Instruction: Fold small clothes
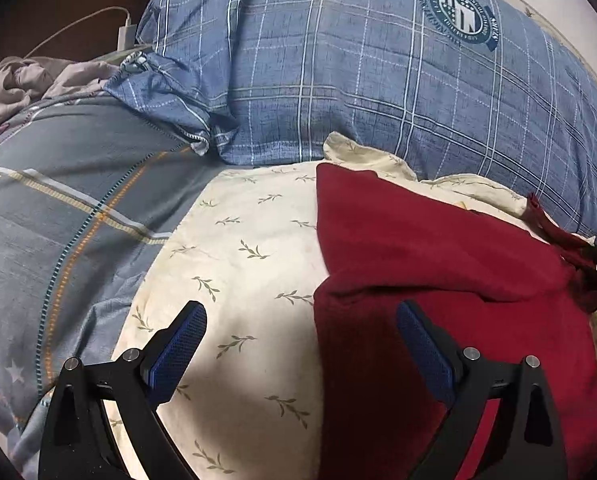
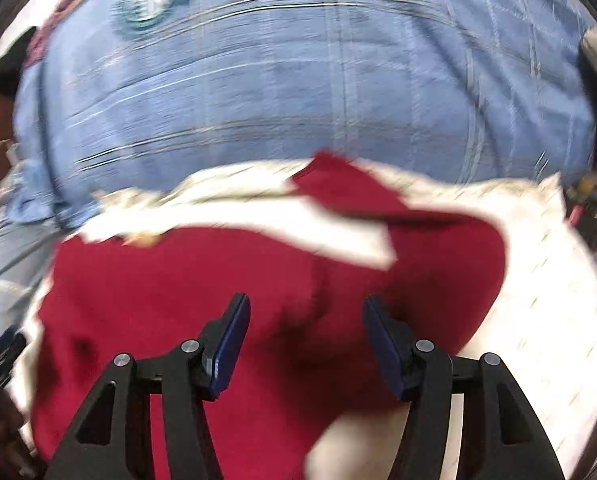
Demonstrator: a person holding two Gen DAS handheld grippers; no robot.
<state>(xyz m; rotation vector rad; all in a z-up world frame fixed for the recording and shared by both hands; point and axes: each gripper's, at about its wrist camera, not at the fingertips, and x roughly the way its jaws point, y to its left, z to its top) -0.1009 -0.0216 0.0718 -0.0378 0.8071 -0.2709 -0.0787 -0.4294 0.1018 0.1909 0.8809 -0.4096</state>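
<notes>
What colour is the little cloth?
Dark red cloth, seen best from the left wrist.

I see both wrist cams looking down close, sharing the red garment and blue pillow; right view blurred, probably nearer.

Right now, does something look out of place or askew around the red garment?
The red garment lies uneven on the leaf-print cream sheet: one corner juts toward the blue plaid pillow, not squared. Nothing looks spilled or damaged.
</notes>
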